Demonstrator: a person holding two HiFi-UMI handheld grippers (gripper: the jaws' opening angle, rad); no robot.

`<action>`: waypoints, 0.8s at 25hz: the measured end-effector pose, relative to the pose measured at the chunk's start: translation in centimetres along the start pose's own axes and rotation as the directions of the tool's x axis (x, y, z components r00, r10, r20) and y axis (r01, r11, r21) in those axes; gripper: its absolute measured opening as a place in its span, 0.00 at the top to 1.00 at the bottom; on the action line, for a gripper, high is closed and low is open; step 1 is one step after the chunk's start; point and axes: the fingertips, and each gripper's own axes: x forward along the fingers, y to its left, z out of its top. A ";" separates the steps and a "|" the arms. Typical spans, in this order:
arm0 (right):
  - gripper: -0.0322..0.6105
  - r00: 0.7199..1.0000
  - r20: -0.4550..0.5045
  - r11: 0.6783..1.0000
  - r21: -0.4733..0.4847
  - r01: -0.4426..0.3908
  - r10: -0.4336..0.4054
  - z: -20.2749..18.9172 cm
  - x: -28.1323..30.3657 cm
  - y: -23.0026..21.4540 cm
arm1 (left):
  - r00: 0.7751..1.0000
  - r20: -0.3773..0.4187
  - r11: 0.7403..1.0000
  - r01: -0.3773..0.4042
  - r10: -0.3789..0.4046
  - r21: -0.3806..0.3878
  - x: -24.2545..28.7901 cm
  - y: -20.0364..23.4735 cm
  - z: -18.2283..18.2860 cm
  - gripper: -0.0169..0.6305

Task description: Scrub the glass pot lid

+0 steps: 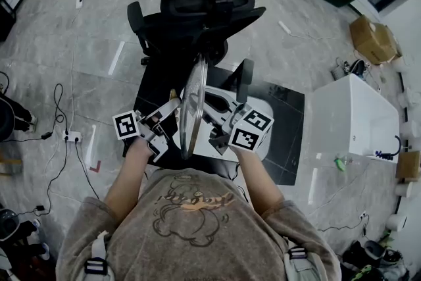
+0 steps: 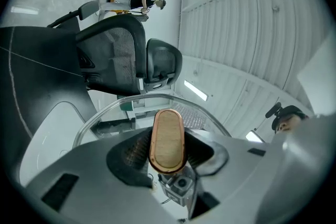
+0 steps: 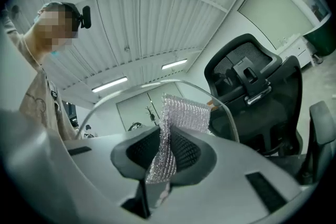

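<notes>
The glass pot lid (image 1: 194,105) stands on edge between my two grippers, steel rim towards me. My left gripper (image 1: 170,120) is shut on the lid's oblong wooden handle (image 2: 167,140), which has a copper-coloured edge and sits between the dark pads. The lid's glass and rim (image 2: 126,106) arch beyond it. My right gripper (image 1: 212,120) is on the lid's other side, shut on a silvery mesh scrubbing cloth (image 3: 176,123). The cloth stands up out of the jaws against the glass, with the rim (image 3: 223,110) curving over it.
A black office chair (image 1: 200,10) stands just beyond the lid. Below my hands is a white surface on a black mat (image 1: 286,141). A white cabinet (image 1: 355,115) is at the right, a cardboard box (image 1: 371,39) farther back. Cables and a power strip (image 1: 71,137) lie at the left.
</notes>
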 end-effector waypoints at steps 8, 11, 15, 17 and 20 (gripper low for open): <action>0.83 0.993 -0.081 0.996 0.019 0.087 -0.086 -4.4 1.4 -4.4 | 0.999 0.010 0.998 0.051 -0.051 -0.035 0.5 -1.4 -0.2 0.70; 0.83 0.987 -0.126 0.993 0.037 0.109 -0.104 -6.5 1.6 -5.2 | 0.998 0.021 0.998 0.054 -0.053 -0.034 0.3 -1.5 0.0 0.70; 0.83 0.978 -0.183 0.991 0.070 0.116 -0.101 -9.2 1.5 -5.4 | 0.998 0.041 0.998 0.052 -0.051 -0.034 0.1 -1.6 0.5 0.70; 0.83 0.977 -0.193 0.991 0.086 0.106 -0.087 -10.0 1.4 -5.1 | 0.998 0.049 0.998 0.048 -0.046 -0.034 0.1 -1.4 0.8 0.70; 0.83 0.975 -0.213 0.991 0.106 0.081 -0.057 -10.8 1.1 -4.1 | 0.997 0.063 0.999 0.037 -0.035 -0.034 0.1 -1.1 1.0 0.70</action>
